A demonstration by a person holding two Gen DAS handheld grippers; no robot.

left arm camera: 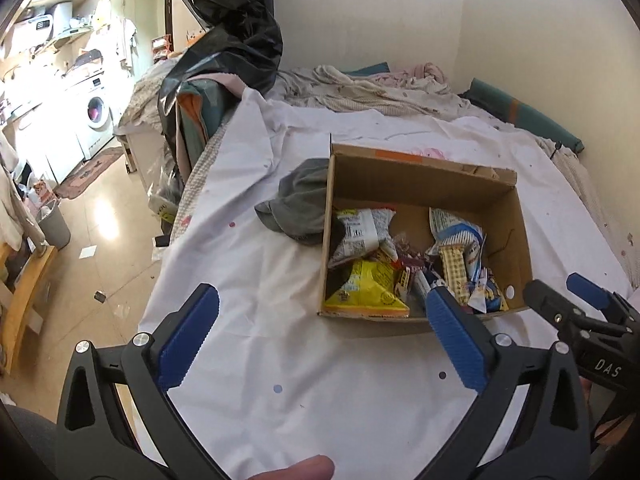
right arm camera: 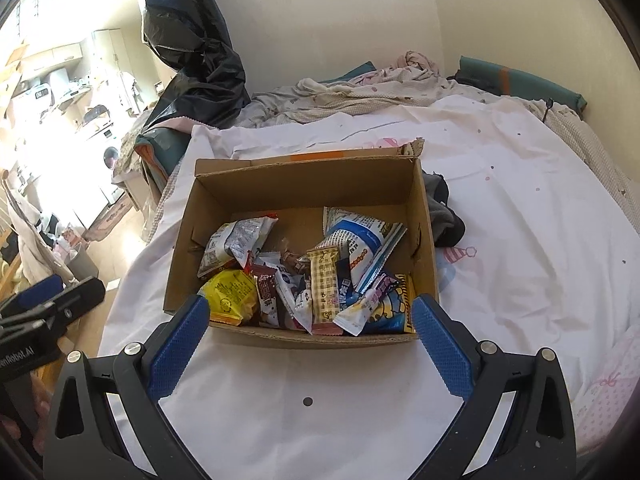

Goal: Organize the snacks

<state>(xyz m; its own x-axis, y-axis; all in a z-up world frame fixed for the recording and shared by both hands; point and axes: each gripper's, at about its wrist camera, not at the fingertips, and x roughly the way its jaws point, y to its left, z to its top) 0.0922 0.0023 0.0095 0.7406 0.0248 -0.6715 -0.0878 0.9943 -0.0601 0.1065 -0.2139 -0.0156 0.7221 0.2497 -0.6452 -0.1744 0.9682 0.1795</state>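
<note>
Right wrist view: open brown cardboard box (right arm camera: 296,188) of mixed snack packets on a white-sheeted bed (right arm camera: 520,208), both grippers' fingers spread wide and empty.
Inside the box lie roughly a dozen light, crinkly packets, overlapping so the count is uncertain: one yellow foil bag (right arm camera: 230,296) at its near-left corner, one stiffer checked wafer bar (right arm camera: 325,288) at centre; sealed edges probably give the best hold. Right gripper (right arm camera: 312,328) hovers just before the box; left gripper (left arm camera: 324,332) beside it.

— What's the room like?
— Cream walls (right arm camera: 340,20), a bed (right arm camera: 520,208) under a white spotted sheet, rumpled bedding by the wall.
— And left?
— Glossy beige floor (left arm camera: 108,216), a washing machine (left arm camera: 96,114) in glaring light, a black plastic bag (left arm camera: 232,20).
</note>
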